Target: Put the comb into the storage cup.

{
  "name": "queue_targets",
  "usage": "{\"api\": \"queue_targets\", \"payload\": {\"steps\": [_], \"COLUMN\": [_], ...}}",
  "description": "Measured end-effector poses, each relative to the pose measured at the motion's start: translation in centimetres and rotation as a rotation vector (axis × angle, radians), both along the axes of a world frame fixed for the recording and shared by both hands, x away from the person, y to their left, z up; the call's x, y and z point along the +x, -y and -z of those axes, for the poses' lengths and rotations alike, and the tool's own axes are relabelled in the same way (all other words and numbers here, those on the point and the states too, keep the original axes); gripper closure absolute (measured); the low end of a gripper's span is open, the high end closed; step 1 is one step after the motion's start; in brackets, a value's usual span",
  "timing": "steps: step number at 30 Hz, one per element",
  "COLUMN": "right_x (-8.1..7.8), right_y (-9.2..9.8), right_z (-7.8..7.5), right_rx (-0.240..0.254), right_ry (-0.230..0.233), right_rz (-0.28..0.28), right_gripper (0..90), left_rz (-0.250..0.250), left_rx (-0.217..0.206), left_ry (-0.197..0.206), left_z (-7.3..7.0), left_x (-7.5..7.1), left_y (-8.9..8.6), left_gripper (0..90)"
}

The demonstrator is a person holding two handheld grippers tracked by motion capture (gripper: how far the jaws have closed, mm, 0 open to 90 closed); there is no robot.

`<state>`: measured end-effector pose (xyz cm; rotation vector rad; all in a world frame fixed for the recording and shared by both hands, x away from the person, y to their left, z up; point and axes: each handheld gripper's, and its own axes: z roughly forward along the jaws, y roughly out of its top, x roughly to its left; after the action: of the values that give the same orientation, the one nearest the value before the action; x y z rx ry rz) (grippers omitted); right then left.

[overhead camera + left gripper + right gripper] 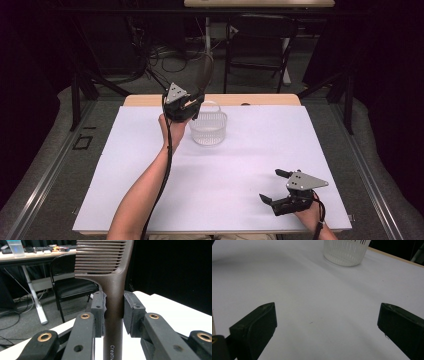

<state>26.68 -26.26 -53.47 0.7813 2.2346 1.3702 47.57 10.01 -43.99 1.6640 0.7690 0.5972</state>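
Left gripper (pixel 113 312) clamps the brown plastic comb (pixel 112 292) by its handle, just beside the white slotted plastic basket (pixel 208 127) — the long comb could tip its rim. Right gripper (pixel 325 325) released, well apart.

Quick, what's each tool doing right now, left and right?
Left tool: closed on the handle of a brown comb.
Right tool: open, holding nothing, over the white table cover.

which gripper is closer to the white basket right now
Left. The left gripper, holding a brown comb, is right beside the white basket; the right gripper sits far off near the table's front edge.
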Motion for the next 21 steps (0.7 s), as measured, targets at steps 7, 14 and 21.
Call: {"api": "queue_targets", "payload": {"steps": [7, 14, 21], "right_x": [-0.01, -0.02, -0.03], "right_y": [0.04, 0.0, 0.0], "right_z": [0.0, 0.0, 0.0], "right_rx": [-0.001, 0.0, -0.002], "right_ry": [0.0, -0.003, -0.004], "right_rz": [0.001, -0.002, -0.003], "right_gripper": [1.9, 2.0, 2.0], "left_rz": [0.026, 0.036, 0.065], "left_rx": [-0.006, 0.003, 0.009], "left_ry": [0.008, 0.014, 0.009], "left_z": [0.36, 0.64, 1.04], "left_x": [0.13, 0.32, 0.61], "left_y": [0.4, 0.7, 0.86], "left_gripper": [72.4, 72.4, 72.4]}}
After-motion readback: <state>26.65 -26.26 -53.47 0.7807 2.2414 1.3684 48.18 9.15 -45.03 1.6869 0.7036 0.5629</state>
